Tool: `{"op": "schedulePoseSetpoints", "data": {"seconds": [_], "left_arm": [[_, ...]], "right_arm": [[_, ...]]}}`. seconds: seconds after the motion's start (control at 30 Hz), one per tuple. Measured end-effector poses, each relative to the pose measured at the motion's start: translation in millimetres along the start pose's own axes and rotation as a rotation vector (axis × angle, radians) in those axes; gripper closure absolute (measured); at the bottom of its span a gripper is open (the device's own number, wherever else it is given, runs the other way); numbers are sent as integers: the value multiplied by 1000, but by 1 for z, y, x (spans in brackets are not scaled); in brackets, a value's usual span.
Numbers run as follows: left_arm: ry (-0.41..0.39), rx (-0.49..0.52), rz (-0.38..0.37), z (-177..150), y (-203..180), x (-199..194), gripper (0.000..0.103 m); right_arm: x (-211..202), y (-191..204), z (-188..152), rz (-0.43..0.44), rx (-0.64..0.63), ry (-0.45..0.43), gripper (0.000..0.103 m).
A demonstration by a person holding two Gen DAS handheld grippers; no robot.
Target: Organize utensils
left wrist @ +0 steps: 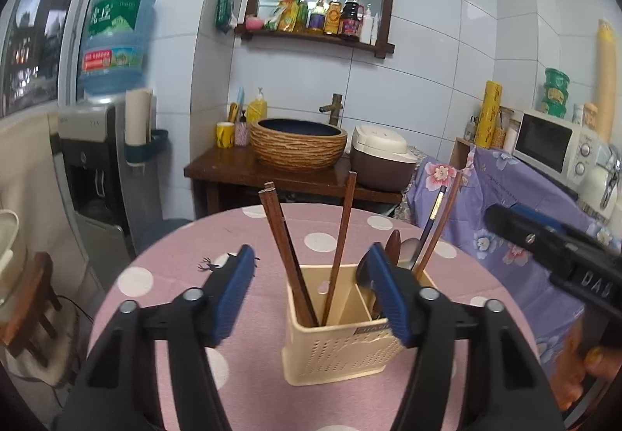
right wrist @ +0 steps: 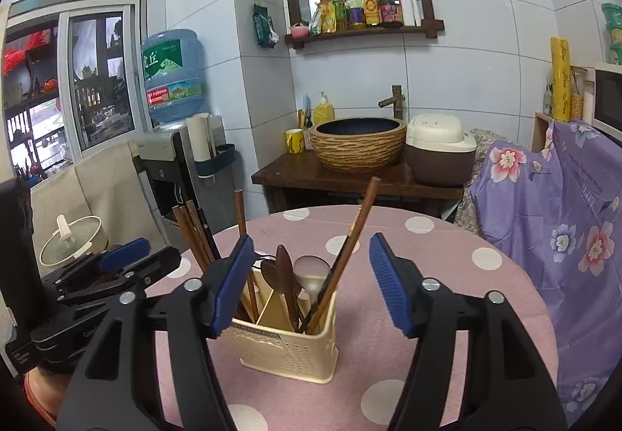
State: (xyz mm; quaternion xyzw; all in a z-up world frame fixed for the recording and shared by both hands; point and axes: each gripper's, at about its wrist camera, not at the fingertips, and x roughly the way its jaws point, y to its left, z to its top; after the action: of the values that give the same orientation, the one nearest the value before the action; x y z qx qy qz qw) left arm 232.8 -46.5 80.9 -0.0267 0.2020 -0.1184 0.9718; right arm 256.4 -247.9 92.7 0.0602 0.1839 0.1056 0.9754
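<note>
While both sets of jaws stand apart with nothing between them, I've got the left gripper lined up straight at the cream utensil caddy, and the right gripper facing it from the other side. Neither pad touches anything, so I read this as a moment after a drop-off, hands free. The caddy stands upright on the pink dotted tablecloth, near its middle, easy for both hands to reach. A divider splits the caddy: brown wooden chopsticks lean in one compartment, fanned out against the walls, while the wooden spoon and metal spoon stand bowl-up in the other. One more chopstick slants across the spoon side, with a dark one alongside it. Sorting looks almost done; I see no loose utensils on the cloth.
</note>
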Motion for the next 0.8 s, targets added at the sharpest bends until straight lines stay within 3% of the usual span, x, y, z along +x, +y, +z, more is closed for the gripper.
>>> {"op": "schedulePoseSetpoints", "data": {"seconds": [0.07, 0.17, 0.43, 0.53, 0.63, 0.8], "left_arm": [[-19, 27, 10, -6, -1, -12, 23], [-54, 47, 19, -19, 1, -31, 5], [-94, 57, 34, -83, 10, -81, 5], [-135, 35, 78, -110, 17, -107, 5], [-165, -28, 74, -136, 23, -131, 5], [-140, -31, 59, -160, 20, -148, 5]], "right_arm": [[-12, -4, -6, -11, 10, -19, 16], [-30, -5, -23, -42, -5, -23, 9], [-79, 13, -104, -104, -85, -16, 6], [-93, 22, -141, -86, -94, 2, 6], [-105, 27, -176, -47, -79, 39, 6], [-133, 31, -206, -37, -51, 2, 6]]}}
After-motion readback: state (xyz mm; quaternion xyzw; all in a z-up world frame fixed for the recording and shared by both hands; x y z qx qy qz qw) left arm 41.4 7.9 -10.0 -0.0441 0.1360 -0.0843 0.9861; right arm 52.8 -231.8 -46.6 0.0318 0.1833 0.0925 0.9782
